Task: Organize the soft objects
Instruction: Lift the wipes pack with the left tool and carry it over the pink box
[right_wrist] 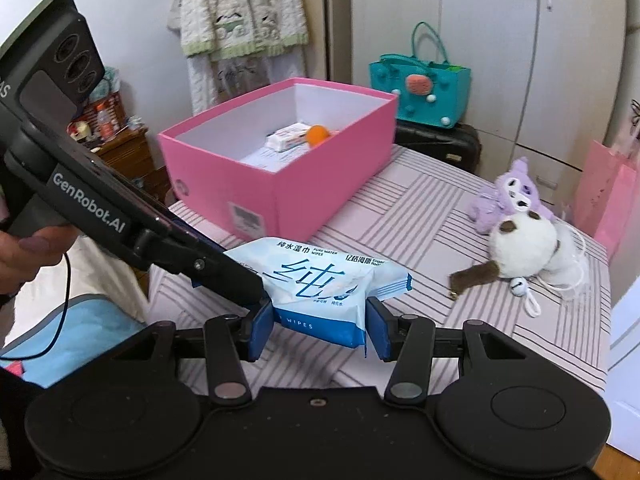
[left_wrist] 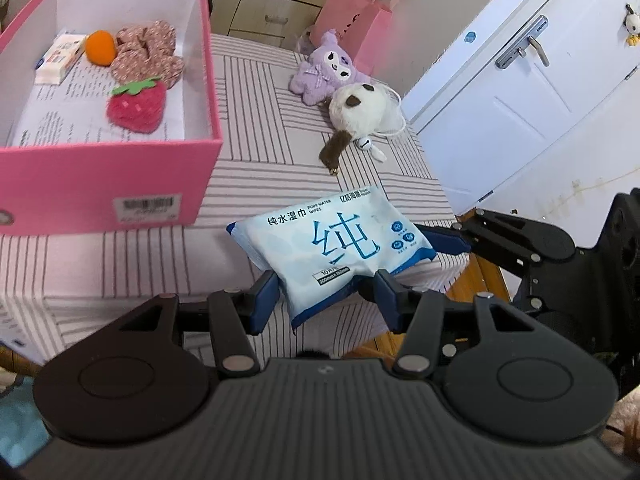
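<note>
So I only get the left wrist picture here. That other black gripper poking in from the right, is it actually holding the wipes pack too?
Observer: Yes. The right gripper pinches the wipes pack by its near edge.
Operator: Is a person holding these?
Observer: A hand grips the left gripper's handle.
Operator: Anything behind the pink box?
Observer: A teal bag on a black suitcase.

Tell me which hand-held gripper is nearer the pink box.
Left. The left hand-held gripper holds the wipes pack at the end nearer the pink box; the right hand-held gripper holds its far end.
</note>
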`<state>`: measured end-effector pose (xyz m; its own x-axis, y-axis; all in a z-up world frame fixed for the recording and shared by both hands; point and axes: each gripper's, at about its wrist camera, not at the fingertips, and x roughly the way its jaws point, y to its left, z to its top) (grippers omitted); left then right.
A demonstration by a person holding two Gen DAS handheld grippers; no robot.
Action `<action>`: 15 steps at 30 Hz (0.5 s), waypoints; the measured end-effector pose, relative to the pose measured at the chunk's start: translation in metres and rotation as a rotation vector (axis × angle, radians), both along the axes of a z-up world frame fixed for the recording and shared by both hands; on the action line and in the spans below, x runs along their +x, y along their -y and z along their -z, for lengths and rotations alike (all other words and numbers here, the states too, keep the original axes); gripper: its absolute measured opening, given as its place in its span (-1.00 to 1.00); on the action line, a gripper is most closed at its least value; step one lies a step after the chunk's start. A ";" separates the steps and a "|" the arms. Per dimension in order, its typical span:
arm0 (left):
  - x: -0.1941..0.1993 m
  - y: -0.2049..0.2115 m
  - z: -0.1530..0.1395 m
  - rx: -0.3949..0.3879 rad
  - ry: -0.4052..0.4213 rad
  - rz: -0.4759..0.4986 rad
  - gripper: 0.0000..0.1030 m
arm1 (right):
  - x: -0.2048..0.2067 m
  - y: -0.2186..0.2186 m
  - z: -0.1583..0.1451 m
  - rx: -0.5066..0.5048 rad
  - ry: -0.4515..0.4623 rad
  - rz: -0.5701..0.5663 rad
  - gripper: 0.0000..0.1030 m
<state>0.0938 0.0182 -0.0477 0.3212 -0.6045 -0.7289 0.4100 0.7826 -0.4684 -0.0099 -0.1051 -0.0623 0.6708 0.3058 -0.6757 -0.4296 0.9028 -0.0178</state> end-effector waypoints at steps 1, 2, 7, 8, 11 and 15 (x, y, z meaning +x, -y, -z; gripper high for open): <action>-0.003 -0.004 -0.002 0.001 -0.001 -0.001 0.00 | 0.000 -0.003 -0.002 -0.007 -0.002 -0.007 0.08; -0.006 -0.008 -0.004 0.002 -0.001 -0.002 0.00 | -0.002 -0.008 -0.004 -0.016 -0.005 -0.017 0.08; -0.019 -0.030 -0.016 -0.019 0.023 -0.030 0.00 | -0.008 -0.031 -0.018 -0.042 0.019 -0.057 0.08; -0.022 -0.036 -0.019 -0.025 0.029 -0.039 0.00 | -0.011 -0.035 -0.021 -0.048 0.031 -0.065 0.08; -0.032 -0.047 -0.029 -0.027 0.043 -0.054 0.00 | -0.017 -0.047 -0.030 -0.058 0.052 -0.093 0.08; -0.043 -0.059 -0.040 -0.017 0.044 -0.062 0.00 | -0.022 -0.059 -0.043 -0.045 0.045 -0.128 0.08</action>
